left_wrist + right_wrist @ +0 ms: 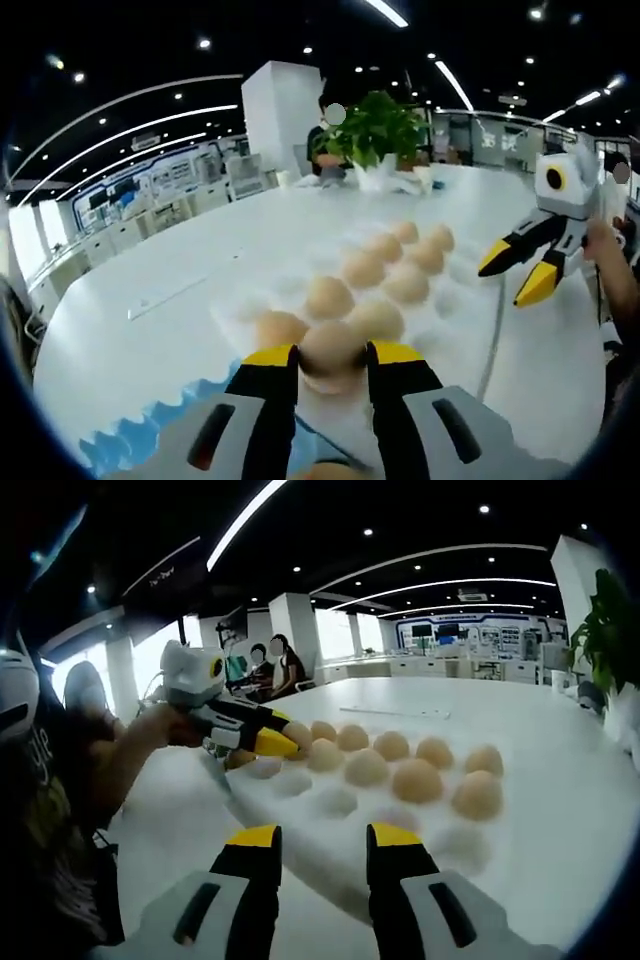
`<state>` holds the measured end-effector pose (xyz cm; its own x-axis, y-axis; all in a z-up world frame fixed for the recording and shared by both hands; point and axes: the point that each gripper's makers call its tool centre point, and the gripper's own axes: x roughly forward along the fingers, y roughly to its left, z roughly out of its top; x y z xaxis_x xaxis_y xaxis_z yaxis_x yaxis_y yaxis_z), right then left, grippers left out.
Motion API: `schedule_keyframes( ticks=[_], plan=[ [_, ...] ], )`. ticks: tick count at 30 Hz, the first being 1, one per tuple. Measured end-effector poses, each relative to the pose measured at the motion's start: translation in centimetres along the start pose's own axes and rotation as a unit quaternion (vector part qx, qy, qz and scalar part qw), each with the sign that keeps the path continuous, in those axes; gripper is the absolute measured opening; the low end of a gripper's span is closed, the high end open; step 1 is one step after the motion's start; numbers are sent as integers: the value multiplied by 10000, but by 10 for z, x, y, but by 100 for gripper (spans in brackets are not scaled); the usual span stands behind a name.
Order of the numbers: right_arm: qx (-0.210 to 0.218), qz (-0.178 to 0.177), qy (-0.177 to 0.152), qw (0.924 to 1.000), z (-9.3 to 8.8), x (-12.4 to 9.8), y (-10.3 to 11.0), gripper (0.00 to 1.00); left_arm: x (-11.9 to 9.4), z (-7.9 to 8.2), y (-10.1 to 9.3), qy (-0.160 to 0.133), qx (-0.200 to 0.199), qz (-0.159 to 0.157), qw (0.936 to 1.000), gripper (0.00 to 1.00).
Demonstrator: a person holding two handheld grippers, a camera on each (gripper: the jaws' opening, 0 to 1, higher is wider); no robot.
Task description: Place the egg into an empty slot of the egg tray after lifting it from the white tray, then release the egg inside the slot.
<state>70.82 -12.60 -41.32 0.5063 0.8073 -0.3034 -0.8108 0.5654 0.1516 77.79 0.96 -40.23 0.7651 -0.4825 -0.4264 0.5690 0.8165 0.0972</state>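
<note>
With the egg [331,352] pinched between the left gripper [331,362] jaws just above the egg tray [290,290], could crack against a neighbouring egg [279,328] if lowered off-centre. Right gripper [321,842] spread, holding nothing.

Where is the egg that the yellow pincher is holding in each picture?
Left gripper view: the held egg sits bottom centre, between the left gripper jaws.
Right gripper view: it is at centre left, mostly hidden behind the left gripper tips.
Shared landmark: the egg tray with rows of eggs.
</note>
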Motion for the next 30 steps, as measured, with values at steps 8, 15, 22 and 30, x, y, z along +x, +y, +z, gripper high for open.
schedule_keyframes(
  ticks=[8, 15, 22, 30],
  plan=[
    [-4, 52, 37, 10000, -1, 4, 3, 35, -5, -1, 5, -40, -56, 71, 10000, 27],
    [-84, 123, 93, 9998, 2, 7, 5, 35, -12, 1, 7, -141, -137, 118, 9997, 27],
    [-102, 134, 162, 9997, -1, 10, 7, 35, -21, 2, 14, -225, -234, 200, 9993, 27],
    [-142, 155, 191, 9996, 0, 14, 9, 35, -28, 4, 13, -358, -495, 126, 9981, 27]
  ],
)
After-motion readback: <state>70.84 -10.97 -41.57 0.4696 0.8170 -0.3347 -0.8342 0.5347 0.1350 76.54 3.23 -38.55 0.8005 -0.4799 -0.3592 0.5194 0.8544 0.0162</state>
